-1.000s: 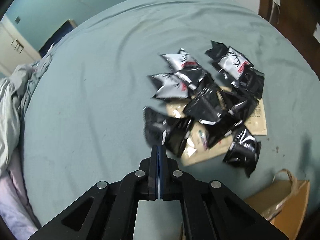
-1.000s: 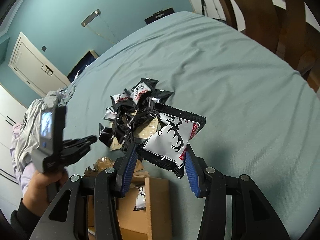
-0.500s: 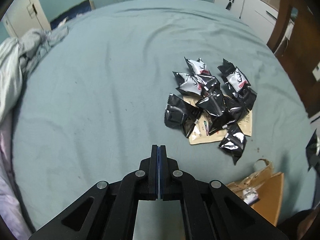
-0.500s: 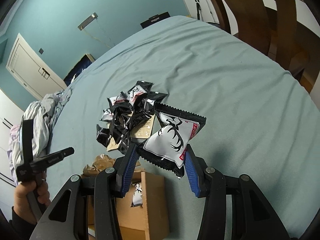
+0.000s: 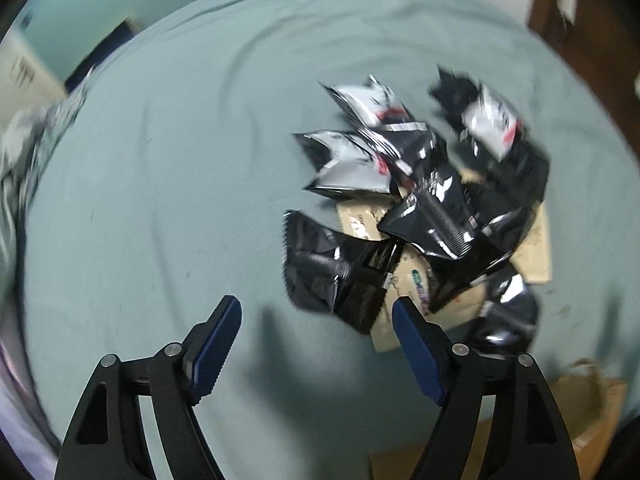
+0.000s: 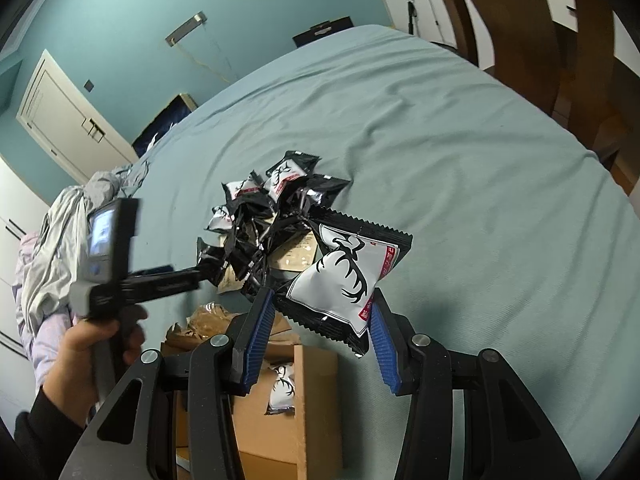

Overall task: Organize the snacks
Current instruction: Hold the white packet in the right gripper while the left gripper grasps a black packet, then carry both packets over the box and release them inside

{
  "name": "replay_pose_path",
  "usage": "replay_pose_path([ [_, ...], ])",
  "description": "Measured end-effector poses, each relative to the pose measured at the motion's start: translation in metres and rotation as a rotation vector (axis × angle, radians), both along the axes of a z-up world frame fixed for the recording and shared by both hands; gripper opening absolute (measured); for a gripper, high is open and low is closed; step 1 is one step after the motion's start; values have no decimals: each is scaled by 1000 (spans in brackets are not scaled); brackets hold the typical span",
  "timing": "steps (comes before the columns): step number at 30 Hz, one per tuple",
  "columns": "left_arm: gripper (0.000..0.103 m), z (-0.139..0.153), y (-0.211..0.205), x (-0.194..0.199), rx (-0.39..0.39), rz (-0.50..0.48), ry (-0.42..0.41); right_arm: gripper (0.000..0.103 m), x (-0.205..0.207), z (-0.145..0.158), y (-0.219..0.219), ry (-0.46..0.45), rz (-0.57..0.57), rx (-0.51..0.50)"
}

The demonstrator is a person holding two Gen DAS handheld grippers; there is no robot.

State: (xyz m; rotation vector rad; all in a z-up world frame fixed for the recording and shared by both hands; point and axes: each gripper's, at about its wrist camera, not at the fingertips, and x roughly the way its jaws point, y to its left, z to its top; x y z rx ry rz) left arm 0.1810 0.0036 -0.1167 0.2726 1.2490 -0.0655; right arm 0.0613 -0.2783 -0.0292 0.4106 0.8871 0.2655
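A pile of black and silver snack packets (image 5: 424,200) lies on the teal bedspread, on flat tan pouches (image 5: 532,248); it also shows in the right wrist view (image 6: 264,220). My left gripper (image 5: 316,324) is open and empty, low over the bed just before the nearest black packet (image 5: 336,272). My right gripper (image 6: 322,320) is shut on a white packet with a black antler print (image 6: 344,280), held above a brown cardboard box (image 6: 280,428) that holds one like packet (image 6: 282,394).
A crumpled brown paper bag (image 6: 208,318) sits beside the box. Grey and pink bedding (image 6: 52,240) is heaped at the left. Wooden chair frames (image 6: 520,20) stand at the far right. The left gripper and hand show in the right wrist view (image 6: 116,272).
My left gripper has opened wide and moved down toward the near edge of the pile. My right gripper has kept its hold on the white packet above the box.
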Motion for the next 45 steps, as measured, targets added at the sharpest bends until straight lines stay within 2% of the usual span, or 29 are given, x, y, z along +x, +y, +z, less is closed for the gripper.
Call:
replay_pose_path([
  [2, 79, -8, -6, 7, 29, -25, 4, 45, 6, -3, 4, 11, 12, -3],
  [6, 78, -10, -4, 29, -55, 11, 21, 45, 21, -13, 6, 41, 18, -15],
  [8, 64, -15, 1, 37, -126, 32, 54, 45, 28, -18, 4, 72, 17, 20],
  [11, 57, -17, 10, 43, -219, 45, 53, 45, 33, -22, 2, 99, 16, 40],
  [13, 50, -16, 13, 43, -227, 53, 42, 45, 32, -21, 1, 99, 12, 40],
  [14, 41, -15, 14, 43, -219, 59, 36, 45, 31, -21, 2, 97, 12, 41],
  [19, 35, -13, 15, 40, -182, 81, 40, 45, 28, -19, 6, 79, 18, 10],
  [22, 34, -8, 15, 31, -148, 89, 35, 45, 27, -18, 5, 67, 5, 1],
  [27, 33, 14, 10, 8, -157, 90, -10, 45, 23, -16, 4, 60, -24, -23],
  [32, 33, 35, 3, -15, -145, 83, -42, 45, 9, -6, 7, 7, -30, -72],
  [38, 34, 75, 10, -76, -199, 55, -97, 45, -9, 2, 8, -23, -27, -89],
  [45, 34, 91, -3, -131, -252, -15, -106, 45, -30, 14, 12, -65, 22, -85],
])
